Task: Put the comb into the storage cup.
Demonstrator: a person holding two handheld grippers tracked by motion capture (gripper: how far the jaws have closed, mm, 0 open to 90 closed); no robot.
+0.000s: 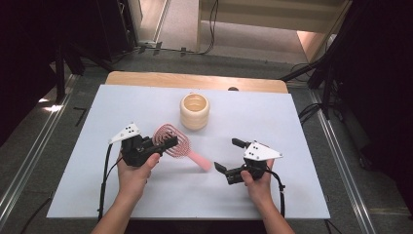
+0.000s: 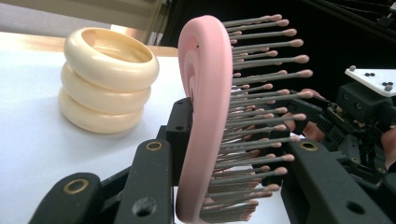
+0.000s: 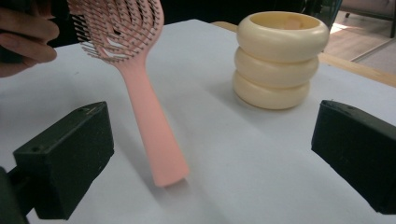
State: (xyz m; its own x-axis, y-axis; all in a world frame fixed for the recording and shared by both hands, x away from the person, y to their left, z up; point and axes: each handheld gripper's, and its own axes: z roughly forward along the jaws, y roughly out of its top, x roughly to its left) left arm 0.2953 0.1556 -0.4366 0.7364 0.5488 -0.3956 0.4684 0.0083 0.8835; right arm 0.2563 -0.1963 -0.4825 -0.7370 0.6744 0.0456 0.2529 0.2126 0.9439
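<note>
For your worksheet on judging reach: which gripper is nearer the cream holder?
Left. The left gripper, shut on the pink hairbrush, sits just below-left of the cream holder; the open right gripper lies farther, below-right.

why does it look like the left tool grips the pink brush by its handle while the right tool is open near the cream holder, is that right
Not quite. The left tool grips the brush by its head, not its handle; the high view shows the handle sticking out free toward the right tool. The rest holds: that tool is open, near the holder.
</note>
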